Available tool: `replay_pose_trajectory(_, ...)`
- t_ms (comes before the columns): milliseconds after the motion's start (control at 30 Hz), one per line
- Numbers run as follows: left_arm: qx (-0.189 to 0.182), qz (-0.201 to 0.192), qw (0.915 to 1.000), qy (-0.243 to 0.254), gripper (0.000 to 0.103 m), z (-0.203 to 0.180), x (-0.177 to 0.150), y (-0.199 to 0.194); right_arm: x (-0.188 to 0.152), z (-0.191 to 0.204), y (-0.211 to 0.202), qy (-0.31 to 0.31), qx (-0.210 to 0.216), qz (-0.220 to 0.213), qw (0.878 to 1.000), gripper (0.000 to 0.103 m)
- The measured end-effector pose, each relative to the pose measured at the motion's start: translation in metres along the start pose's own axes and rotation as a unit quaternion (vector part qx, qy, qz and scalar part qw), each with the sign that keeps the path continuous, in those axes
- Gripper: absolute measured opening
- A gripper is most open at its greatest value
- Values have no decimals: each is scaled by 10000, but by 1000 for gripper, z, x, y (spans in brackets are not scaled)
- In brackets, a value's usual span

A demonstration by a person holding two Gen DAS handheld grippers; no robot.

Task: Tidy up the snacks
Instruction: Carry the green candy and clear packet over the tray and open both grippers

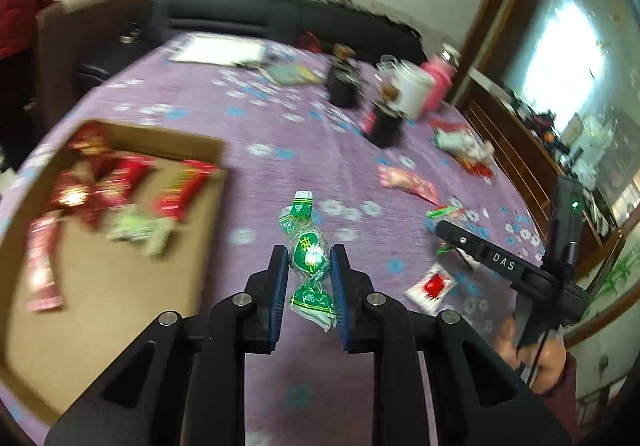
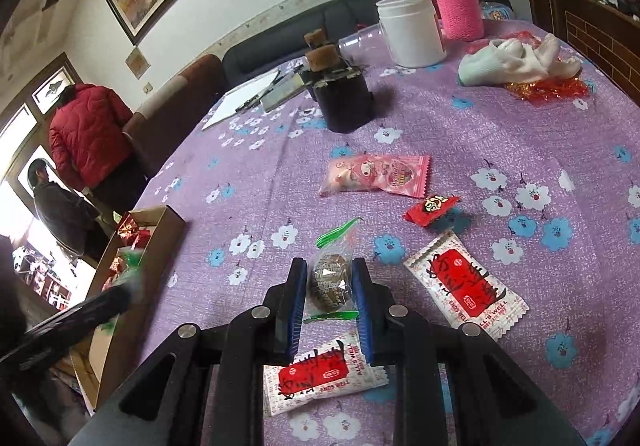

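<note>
1. Snacks lie scattered on the purple surface (image 2: 500,117); some already sit in the cardboard box (image 1: 120,286).
2. Left tool (image 1: 309,258) is clamped on a green candy (image 1: 310,252); right tool (image 2: 328,280) is clamped on a brown sweet (image 2: 329,282).
3. I'd carry each squarely over the box before letting go.
4. Motion blurs the box's contents; its near corner is cut off.

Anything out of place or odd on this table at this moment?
The clear plastic cup lies tipped on its side behind the white jar; nothing visibly spilled. Crumpled white cloth rests on red wrappers.
</note>
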State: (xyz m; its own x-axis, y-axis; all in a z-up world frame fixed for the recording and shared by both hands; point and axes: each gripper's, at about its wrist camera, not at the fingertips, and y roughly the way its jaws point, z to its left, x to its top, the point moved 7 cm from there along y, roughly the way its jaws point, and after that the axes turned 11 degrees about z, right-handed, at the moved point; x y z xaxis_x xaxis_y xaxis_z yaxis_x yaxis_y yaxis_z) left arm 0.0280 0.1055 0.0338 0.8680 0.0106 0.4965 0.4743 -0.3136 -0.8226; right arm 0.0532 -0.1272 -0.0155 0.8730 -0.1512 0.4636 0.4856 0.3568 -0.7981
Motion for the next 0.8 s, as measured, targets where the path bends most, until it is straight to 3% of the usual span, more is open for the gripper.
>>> replay_pose_trajectory(167,508,-265,9974,-428,19,63,-16,-31,-6,17,7,-182,79,105,9997,23)
replay_pose_trajectory(333,779,64,9930,-884,19,123,-31,-26,-16,70,1,-708,201,169,9971,23)
replay_pose_trajectory(533,931,398,9899,-996,19,154,-21,-6,-33,178,18,-1552,695,535,9840,23)
replay_pose_trajectory(800,931,830,9837,-1296,19,185,-14,18,-50,267,75,-2425,655,1054,9622,22)
